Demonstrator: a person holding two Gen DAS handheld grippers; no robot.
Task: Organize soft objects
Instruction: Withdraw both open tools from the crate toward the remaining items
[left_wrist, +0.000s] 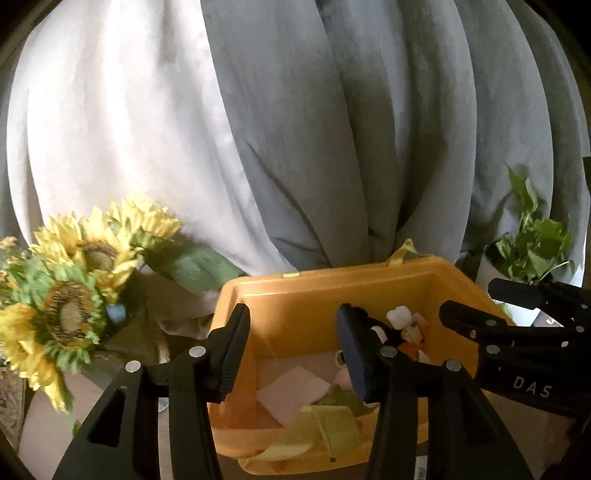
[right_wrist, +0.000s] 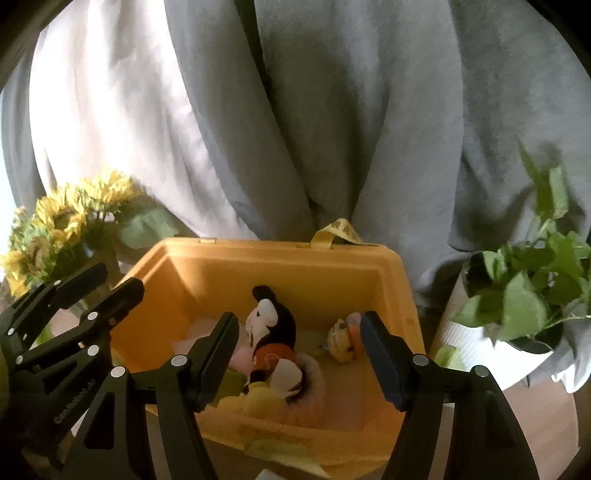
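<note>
Soft things gathered in the yellow bin (right_wrist: 258, 266), both jaws released.

A black-and-white plush toy (right_wrist: 275, 345) is seen lying in the bin, its long axis running away from the camera, just ahead of the right gripper (right_wrist: 299, 356), whose jaws are spread and empty. A yellow cloth (left_wrist: 317, 428) is draped over the near rim. The left gripper (left_wrist: 291, 354), also spread, is judged farther from the plush.

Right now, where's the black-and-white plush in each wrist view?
Left wrist: plush sits right of centre inside the yellow bin, partly hidden behind the left gripper.
Right wrist: plush sits at centre, on the bin floor between the right gripper jaws.
Shared landmark: sunflowers, left of the bin in both.
</note>
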